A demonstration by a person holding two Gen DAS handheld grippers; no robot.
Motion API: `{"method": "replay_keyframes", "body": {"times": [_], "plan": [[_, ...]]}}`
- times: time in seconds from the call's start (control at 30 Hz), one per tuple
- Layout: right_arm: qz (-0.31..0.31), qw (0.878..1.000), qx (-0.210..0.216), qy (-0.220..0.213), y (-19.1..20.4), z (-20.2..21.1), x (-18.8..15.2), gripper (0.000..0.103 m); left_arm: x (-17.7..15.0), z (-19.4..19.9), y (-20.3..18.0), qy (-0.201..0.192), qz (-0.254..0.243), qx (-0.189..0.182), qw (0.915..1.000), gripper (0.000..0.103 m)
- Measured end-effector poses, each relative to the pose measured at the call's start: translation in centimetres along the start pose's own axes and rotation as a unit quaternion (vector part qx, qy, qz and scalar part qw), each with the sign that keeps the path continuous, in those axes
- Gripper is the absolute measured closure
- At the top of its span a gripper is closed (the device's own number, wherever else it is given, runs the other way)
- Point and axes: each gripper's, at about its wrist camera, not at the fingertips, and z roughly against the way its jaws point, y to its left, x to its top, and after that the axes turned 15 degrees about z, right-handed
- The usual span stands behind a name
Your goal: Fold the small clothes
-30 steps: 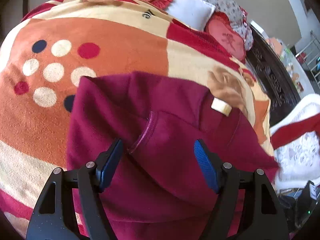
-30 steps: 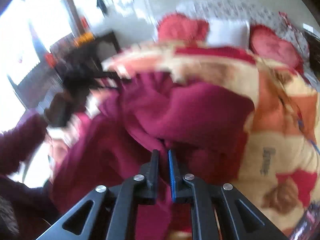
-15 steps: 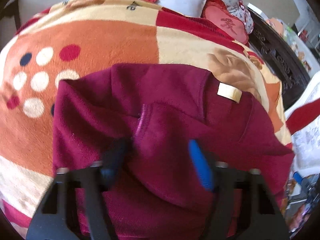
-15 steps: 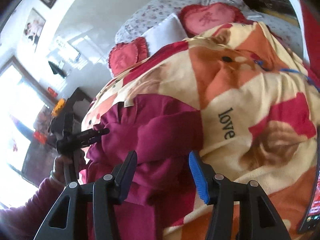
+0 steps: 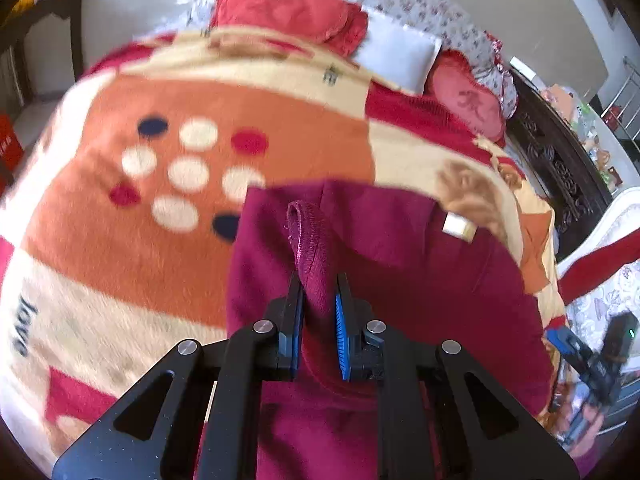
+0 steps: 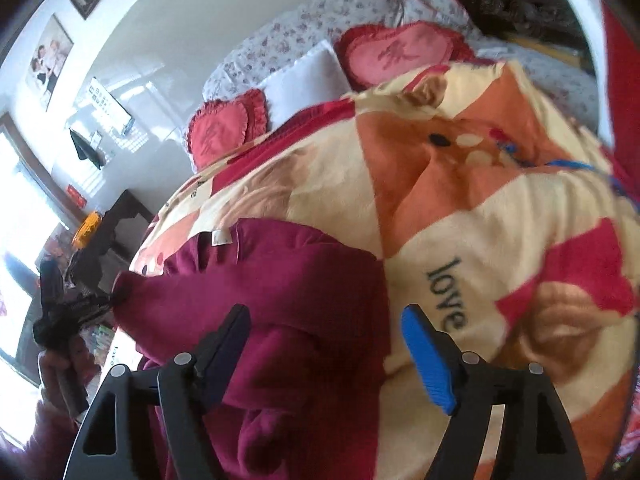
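A dark red fleece garment (image 5: 420, 292) lies on a patterned orange and cream blanket (image 5: 200, 208) on a bed. My left gripper (image 5: 318, 292) is shut on a hemmed fold of the garment (image 5: 306, 236) and lifts it a little. A white label (image 5: 458, 226) shows on the garment. In the right wrist view the garment (image 6: 288, 292) lies at the lower left, and my right gripper (image 6: 324, 344) is open and empty above its right edge. The left gripper (image 6: 76, 308) shows there at the far left, pulling a corner of the cloth.
Red heart cushions (image 5: 288, 4) and a white pillow (image 5: 396, 56) lie at the head of the bed. A dark carved wooden frame (image 5: 560, 160) runs along the right side. The blanket (image 6: 500, 208) reads "love" to the right of the garment.
My left gripper has shut on a fold of the garment and pulled it up and left. My right gripper let go of the cloth, opened and drew back.
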Motion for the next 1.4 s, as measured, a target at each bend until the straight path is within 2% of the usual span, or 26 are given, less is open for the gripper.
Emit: {"method": "replay_keyframes", "body": {"times": [0.1,0.13,0.17,0.2,0.23,0.27,0.3,0.33,0.37,0.4,0.43,0.53,0.6,0.63,0.67,0.7,0.77,0.83,0.9,0.97,1.03,1.1,1.17,1.27,1.4], "plan": [[-0.016,0.998,0.046,0.033,0.2,-3.5,0.9,0.027,-1.2,-0.4,0.1,0.010,-0.003,-0.003,0.9999,0.090],[-0.019,0.997,0.051,0.046,0.2,-4.5,1.1,0.034,-1.5,-0.4,0.0,0.008,-0.008,0.002,0.9999,0.090],[-0.012,0.998,0.034,0.059,0.3,-5.1,1.5,0.066,-1.7,-0.3,-0.1,0.007,-0.011,0.004,0.9999,0.090],[0.006,0.998,0.008,0.060,0.6,-5.1,2.0,0.079,-2.1,-0.5,-0.1,0.011,-0.015,0.003,0.9998,0.090],[0.032,0.999,-0.022,0.037,0.9,-4.2,2.8,0.088,-2.3,-0.6,-0.1,0.018,-0.016,0.001,0.9997,0.089],[0.043,0.998,-0.038,0.020,0.9,-3.6,3.2,0.092,-2.6,-1.1,-0.1,0.031,-0.017,-0.002,0.9994,0.087],[0.061,0.995,-0.083,0.009,0.9,-3.3,3.5,0.093,-2.9,-1.6,-0.1,0.041,-0.017,-0.003,0.9990,0.085],[0.073,0.989,-0.126,0.013,0.6,-3.7,3.5,0.093,-3.2,-1.9,-0.1,0.039,-0.019,0.004,0.9990,0.084],[0.072,0.987,-0.143,0.022,0.1,-4.3,3.5,0.099,-3.3,-2.2,-0.2,0.034,-0.023,0.014,0.9991,0.083],[0.057,0.988,-0.138,0.040,-0.9,-5.1,3.2,0.099,-3.5,-2.4,-0.3,0.029,-0.028,0.019,0.9990,0.080],[0.038,0.992,-0.113,0.050,-1.7,-5.3,2.9,0.099,-3.7,-2.3,-0.3,0.028,-0.029,0.019,0.9990,0.079],[-0.023,0.997,-0.059,0.034,-3.1,-3.1,1.9,0.098,-3.7,-1.7,0.1,0.030,-0.026,0.009,0.9992,0.071],[-0.035,0.999,-0.023,0.023,-3.3,-1.2,1.3,0.084,-3.7,-1.1,0.4,0.027,-0.022,0.010,0.9994,0.068],[-0.043,0.999,-0.007,0.020,-3.1,-0.6,0.9,0.054,-3.7,-0.9,0.6,0.025,-0.018,0.009,0.9995,0.067],[-0.056,0.998,0.003,0.017,-2.9,-0.2,0.5,0.029,-3.7,-0.6,0.8,0.024,-0.013,0.007,0.9996,0.067],[-0.065,0.998,0.013,0.017,-2.6,-0.1,0.1,0.026,-3.9,-0.3,1.0,0.023,-0.006,0.005,0.9997,0.067],[-0.058,0.997,0.037,0.035,-1.1,-0.4,-0.5,0.026,-4.4,0.3,1.3,0.027,0.000,0.005,0.9996,0.067],[-0.041,0.998,0.032,0.041,0.4,0.0,-1.4,0.026,-5.3,1.1,1.8,0.033,0.001,-0.001,0.9995,0.066],[-0.022,0.998,0.053,0.037,1.7,1.2,-2.3,0.026,-6.4,2.3,2.5,0.042,0.003,-0.010,0.9991,0.050],[-0.003,0.996,0.075,0.040,2.5,2.8,-3.2,0.026,-7.3,3.2,3.5,0.044,0.008,-0.023,0.9987,0.042],[0.005,0.997,0.062,0.039,2.6,3.7,-3.9,0.026,-8.5,3.9,4.3,0.048,0.009,-0.014,0.9987,0.042],[0.002,0.998,0.039,0.057,2.5,4.0,-4.6,0.026,-9.7,4.6,5.2,0.054,0.012,-0.006,0.9984,0.042],[-0.007,0.997,0.049,0.063,2.3,4.2,-5.1,0.026,-10.9,5.2,5.8,0.063,0.010,-0.007,0.9980,0.042],[0.000,0.997,0.055,0.061,2.9,4.9,-5.8,0.026,-12.5,5.9,6.5,0.070,0.002,-0.001,0.9975,0.042],[-0.007,0.999,0.031,0.037,2.5,4.3,-4.3,0.026,-13.3,6.0,7.4,0.071,0.009,0.009,0.9974,0.042]]}}
